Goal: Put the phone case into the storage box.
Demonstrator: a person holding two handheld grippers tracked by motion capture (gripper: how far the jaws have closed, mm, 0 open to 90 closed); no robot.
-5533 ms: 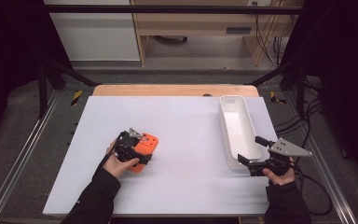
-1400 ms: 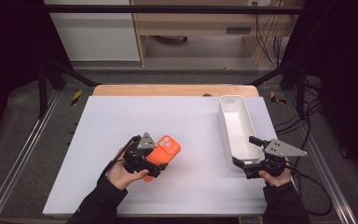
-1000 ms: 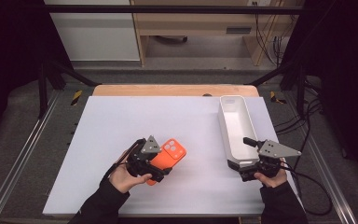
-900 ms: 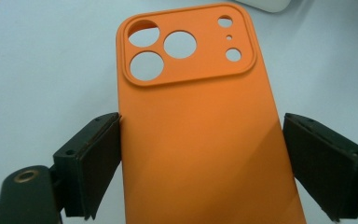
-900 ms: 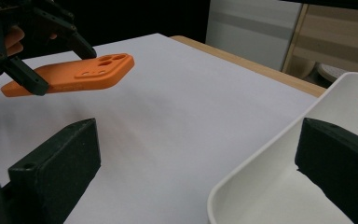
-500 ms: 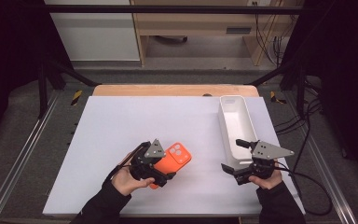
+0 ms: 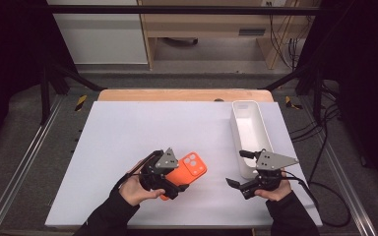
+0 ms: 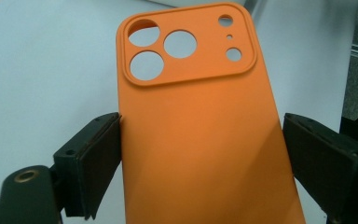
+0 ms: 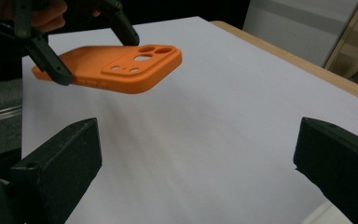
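Left gripper [image 7: 174, 183] pinches the orange phone case [image 7: 189, 172] by its long edges, lifted off the white table [image 7: 128, 128]. Right gripper [image 7: 240, 168] stands spread, empty, beside the white tray [image 7: 248, 128]. Left gripper view reveals smooth matte rubber and round camera cutouts.

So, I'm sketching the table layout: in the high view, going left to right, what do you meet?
Left gripper → orange phone case clamped by its sides in that gripper → right gripper, jaws open and empty → white tray, all over the white table.
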